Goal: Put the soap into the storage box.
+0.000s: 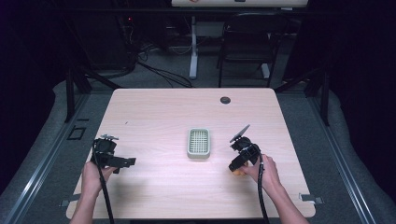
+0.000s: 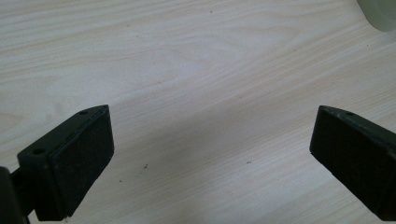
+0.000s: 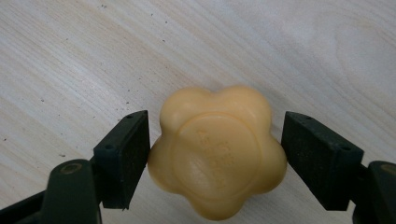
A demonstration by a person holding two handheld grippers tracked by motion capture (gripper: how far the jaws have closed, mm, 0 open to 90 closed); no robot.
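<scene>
A yellow flower-shaped soap (image 3: 217, 156) lies on the wooden table, and my right gripper (image 3: 215, 154) is shut on it, one pad against each side. From above, the right gripper (image 1: 239, 164) is low at the table's right, with the soap (image 1: 238, 172) peeking out under it. A pale green soap dish (image 1: 198, 143) with a slotted insert stands mid-table, apart from both grippers. My left gripper (image 1: 122, 162) hovers low near the left edge. Its jaws stand wide open over bare wood (image 2: 210, 140), and a corner of the dish (image 2: 380, 14) shows at top right.
A round cable hole (image 1: 225, 100) sits near the table's far edge. Beyond the table (image 1: 154, 116) are a black chair (image 1: 247, 42), a white desk leg and cables on the floor. Dark rails run along both sides.
</scene>
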